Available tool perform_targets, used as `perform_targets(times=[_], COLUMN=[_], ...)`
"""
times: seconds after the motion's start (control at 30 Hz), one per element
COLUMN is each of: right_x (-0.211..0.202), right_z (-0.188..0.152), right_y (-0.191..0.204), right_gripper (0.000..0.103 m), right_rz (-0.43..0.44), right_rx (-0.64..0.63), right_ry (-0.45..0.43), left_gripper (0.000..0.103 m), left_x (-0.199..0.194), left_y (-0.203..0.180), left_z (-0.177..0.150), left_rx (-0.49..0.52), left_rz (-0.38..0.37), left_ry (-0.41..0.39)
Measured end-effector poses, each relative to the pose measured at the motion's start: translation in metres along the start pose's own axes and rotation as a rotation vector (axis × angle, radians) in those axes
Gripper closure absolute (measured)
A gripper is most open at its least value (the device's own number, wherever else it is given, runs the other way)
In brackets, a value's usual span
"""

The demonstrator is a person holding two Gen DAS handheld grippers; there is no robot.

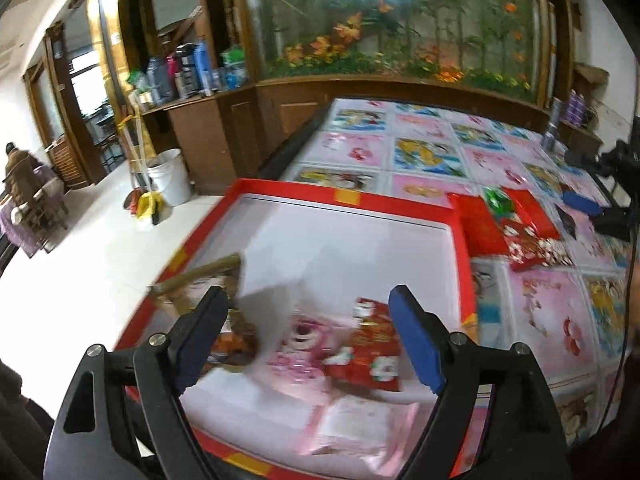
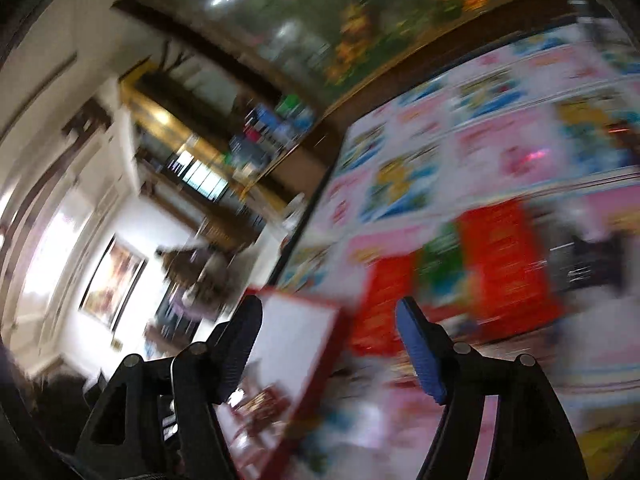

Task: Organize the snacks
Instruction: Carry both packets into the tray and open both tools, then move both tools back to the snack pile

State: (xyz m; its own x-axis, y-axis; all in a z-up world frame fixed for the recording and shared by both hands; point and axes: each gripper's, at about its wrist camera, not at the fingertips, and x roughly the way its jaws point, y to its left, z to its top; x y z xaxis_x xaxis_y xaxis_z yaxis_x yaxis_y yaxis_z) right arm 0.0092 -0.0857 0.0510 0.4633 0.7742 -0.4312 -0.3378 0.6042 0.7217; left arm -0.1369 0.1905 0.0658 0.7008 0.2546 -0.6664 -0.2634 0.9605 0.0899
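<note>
A red-rimmed white box (image 1: 400, 206) lies on the table. Inside it are a pink snack pack (image 1: 298, 344), a red snack pack (image 1: 370, 354), a pale pink pack (image 1: 356, 426) and a brown-edged pack (image 1: 208, 280). My left gripper (image 1: 308, 336) is open and empty above these packs. Red snack packs (image 1: 508, 228) with a green one (image 1: 496, 196) lie on the table right of the box. The right wrist view is heavily blurred: my right gripper (image 2: 328, 344) is open and empty, over the box corner (image 2: 316, 320) and near the red packs (image 2: 504, 264).
The table carries a pink and blue cartoon-patterned cloth (image 1: 432, 152). The other gripper (image 1: 600, 200) shows at the right edge. A can (image 1: 554, 126) stands at the far right. A white bucket (image 1: 170, 176) and wooden cabinets (image 1: 208, 136) stand beyond the table's left edge.
</note>
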Motion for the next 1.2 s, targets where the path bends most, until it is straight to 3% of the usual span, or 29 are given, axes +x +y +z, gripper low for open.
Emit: perform_targets(times=[0.17,0.33,0.5,0.67,0.8,0.93,1.07,1.2], right_x=[-0.033,-0.047,-0.039,-0.024,-0.026,-0.025,-0.011,0.014], right_z=[0.021,0.031,0.036,0.037,0.034,0.020,0.000,-0.011], right_y=[-0.040,-0.058,-0.077,-0.083,-0.065,-0.029,-0.006,-0.010], right_gripper=[0.030,0.029,0.029,0.029,0.029,0.029,0.029,0.029], right_rz=[-0.086,-0.188,-0.322,-0.384,-0.249,-0.149,-0.160,-0.178], right_rx=[0.060,0.034,0.002,-0.053,-0.095,-0.264,-0.424,-0.433], right_ry=[-0.047,-0.039,-0.013,0.020,0.032,0.121,0.193,0.258], left_gripper=[0.020,0.020,0.020,0.020,0.020,0.020,0.020,0.020], left_x=[0.002,-0.002,-0.002,0.003,0.006,0.009,0.015,0.016], left_y=[-0.039,-0.089,-0.120,-0.129,-0.134,-0.136,-0.135,-0.135], left_z=[0.011,0.016,0.006,0.003,0.006,0.001,-0.002,-0.002], left_rx=[0.074,0.206,0.283,0.280,0.277,0.281,0.267,0.259], left_rz=[-0.077,-0.130,-0.180,-0.213,-0.217,-0.212,-0.204,-0.203], left_ry=[0.010,0.005,0.026,0.063,0.070,0.080,0.110,0.118])
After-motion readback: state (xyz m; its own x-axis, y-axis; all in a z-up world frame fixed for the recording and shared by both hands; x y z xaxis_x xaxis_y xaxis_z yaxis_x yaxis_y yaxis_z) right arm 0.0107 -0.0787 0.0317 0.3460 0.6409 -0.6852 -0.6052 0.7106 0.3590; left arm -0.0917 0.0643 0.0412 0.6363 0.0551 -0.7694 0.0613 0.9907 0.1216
